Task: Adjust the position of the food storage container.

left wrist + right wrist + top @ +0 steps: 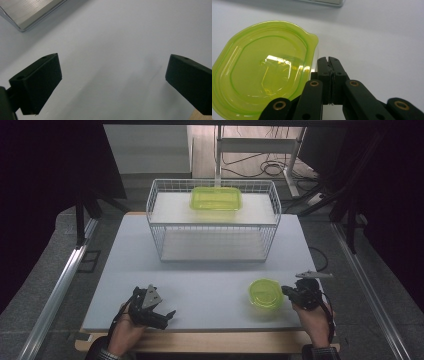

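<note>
Left gripper (pixel 159 314): held in the person's left hand (pixel 126 330) at the near-left part of the table (pixel 125 265). In the left gripper view the jaws stand wide apart with bare table surface between them; released, grasping nothing. One corner of a pale metal frame (pixel 27 12) shows at the top left of that view.

Table: light grey top; its wooden edge runs along the near side.

Wire basket (pixel 212 222): white, stands at the centre-back of the table, well apart from both grippers.

Rectangular container (pixel 216 198): yellow-green, translucent, lies on the upper level of the wire basket, toward the back.

Round container (pixel 265 293): yellow-green, translucent, sits on the table at the near right, in front of the basket and well apart from it. Its lid is on, with a small tab at the rim in the right gripper view (pixel 264 67).

Right gripper (pixel 286 291): held in the person's right hand (pixel 314 317), just to the right of the round container. In the right gripper view (pixel 328 60) the jaws are clenched together, nothing between them. The tips lie just beside the container's rim, near the tab; whether they touch it I cannot tell. Grey plate on top visible from the high view.
</note>
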Available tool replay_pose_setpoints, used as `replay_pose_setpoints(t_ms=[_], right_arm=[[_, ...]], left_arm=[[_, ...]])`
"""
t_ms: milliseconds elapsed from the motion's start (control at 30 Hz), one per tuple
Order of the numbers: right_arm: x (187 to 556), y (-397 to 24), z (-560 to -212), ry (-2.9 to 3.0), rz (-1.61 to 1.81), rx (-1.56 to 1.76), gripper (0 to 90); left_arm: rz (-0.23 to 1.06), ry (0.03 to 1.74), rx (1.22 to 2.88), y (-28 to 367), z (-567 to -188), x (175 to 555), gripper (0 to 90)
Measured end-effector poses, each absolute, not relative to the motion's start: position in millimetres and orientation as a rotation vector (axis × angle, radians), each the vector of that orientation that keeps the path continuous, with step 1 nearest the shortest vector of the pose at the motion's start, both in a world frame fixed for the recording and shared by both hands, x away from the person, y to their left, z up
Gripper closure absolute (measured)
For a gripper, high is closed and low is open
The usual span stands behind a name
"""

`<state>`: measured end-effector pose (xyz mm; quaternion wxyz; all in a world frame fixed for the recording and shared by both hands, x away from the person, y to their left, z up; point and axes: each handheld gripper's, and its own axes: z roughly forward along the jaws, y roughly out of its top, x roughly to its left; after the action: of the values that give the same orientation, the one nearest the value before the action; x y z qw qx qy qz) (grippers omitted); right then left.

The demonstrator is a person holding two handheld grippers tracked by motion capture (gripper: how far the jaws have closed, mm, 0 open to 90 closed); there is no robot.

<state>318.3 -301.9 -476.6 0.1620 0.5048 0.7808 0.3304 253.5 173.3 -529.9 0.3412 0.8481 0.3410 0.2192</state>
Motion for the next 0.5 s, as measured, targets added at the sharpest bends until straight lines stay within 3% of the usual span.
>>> replay_pose_setpoints(t_ms=[500], right_arm=[[298.4,-301.1,-491.6,2.300,0.908,1.501,88.5]], left_arm=[[0.568,0.892,2.201,174.3,-529.9,253.4,0.4]])
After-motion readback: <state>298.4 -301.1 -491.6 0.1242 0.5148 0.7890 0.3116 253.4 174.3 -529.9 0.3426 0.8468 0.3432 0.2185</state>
